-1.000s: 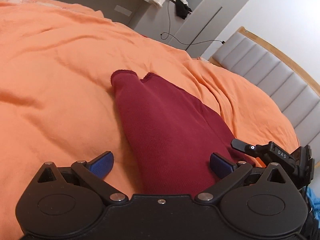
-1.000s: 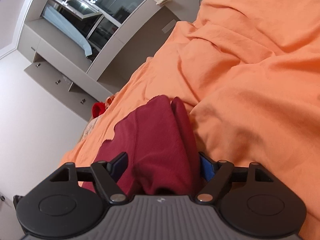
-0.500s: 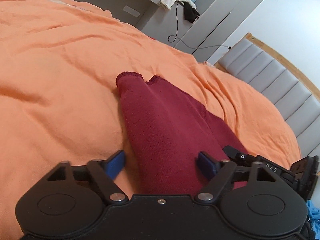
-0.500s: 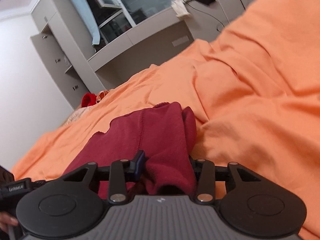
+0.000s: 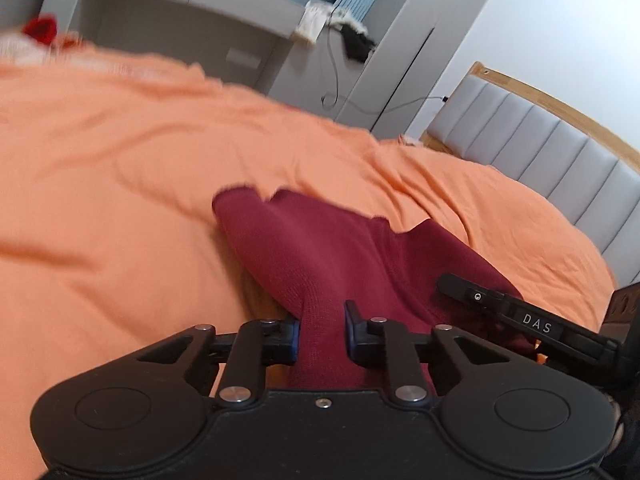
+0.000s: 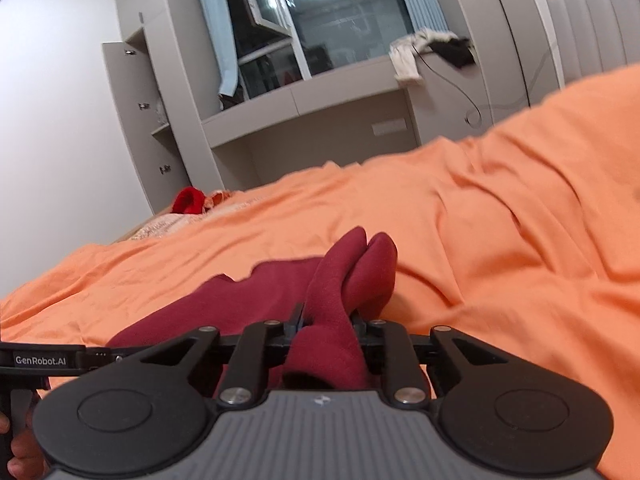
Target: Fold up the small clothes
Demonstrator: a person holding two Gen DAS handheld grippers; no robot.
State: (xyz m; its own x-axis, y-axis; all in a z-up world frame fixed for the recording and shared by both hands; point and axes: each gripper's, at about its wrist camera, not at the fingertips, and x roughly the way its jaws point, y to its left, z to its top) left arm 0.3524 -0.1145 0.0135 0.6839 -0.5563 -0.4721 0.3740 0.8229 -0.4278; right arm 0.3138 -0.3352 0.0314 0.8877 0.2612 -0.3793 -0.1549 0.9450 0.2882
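A dark red knit garment lies on an orange bedspread, its near end gathered up into both grippers. In the left wrist view its long axis runs from the fingers at 6 o'clock away toward 11 o'clock, ending in two cuff-like tips. In the right wrist view it bunches into two rounded folds pointing toward 1 o'clock.

The left gripper is closing, its blue pads pinching a narrow fold of the cloth. The right gripper is closing too, fingers squeezed onto a thick wad of the same fabric.

The right gripper's body crosses the cloth at 4 o'clock. Beyond the bedspread: a padded grey headboard at 2 o'clock, grey cabinets at 12, and a red item at 10 o'clock.
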